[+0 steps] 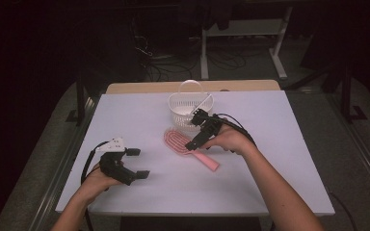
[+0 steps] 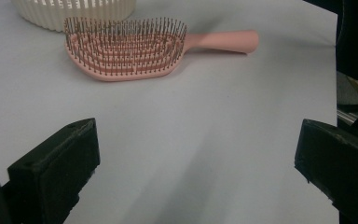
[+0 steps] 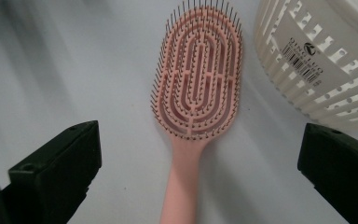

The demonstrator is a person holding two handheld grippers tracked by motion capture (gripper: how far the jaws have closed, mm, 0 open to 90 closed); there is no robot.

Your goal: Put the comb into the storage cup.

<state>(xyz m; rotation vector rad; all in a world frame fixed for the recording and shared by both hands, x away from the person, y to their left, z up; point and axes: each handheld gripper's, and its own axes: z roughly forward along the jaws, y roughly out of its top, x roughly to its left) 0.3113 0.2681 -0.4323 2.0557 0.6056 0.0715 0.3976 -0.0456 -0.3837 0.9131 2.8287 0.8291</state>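
Note:
A pink hairbrush (image 1: 176, 142) lies bristles up in the middle of the white table (image 1: 279, 183), its handle pointing toward the near right. My right gripper (image 1: 195, 129) hovers just above it, open. In the right gripper view the two black jaws stand wide on either side of the hairbrush's (image 3: 198, 79) handle, and the right gripper (image 3: 200, 140) holds nothing. My left gripper (image 1: 138, 162) rests low at the near left, open and empty. In the left gripper view the left gripper (image 2: 196, 163) faces the hairbrush (image 2: 126, 51) across bare table.
A white slotted basket (image 1: 190, 108) with a hoop handle stands just behind the brush head, close to it; the basket (image 3: 321, 56) sits at the right jaw's side and the basket (image 2: 74, 11) also peeks in beyond the brush. A wooden strip (image 1: 139, 87) borders the table's far edge.

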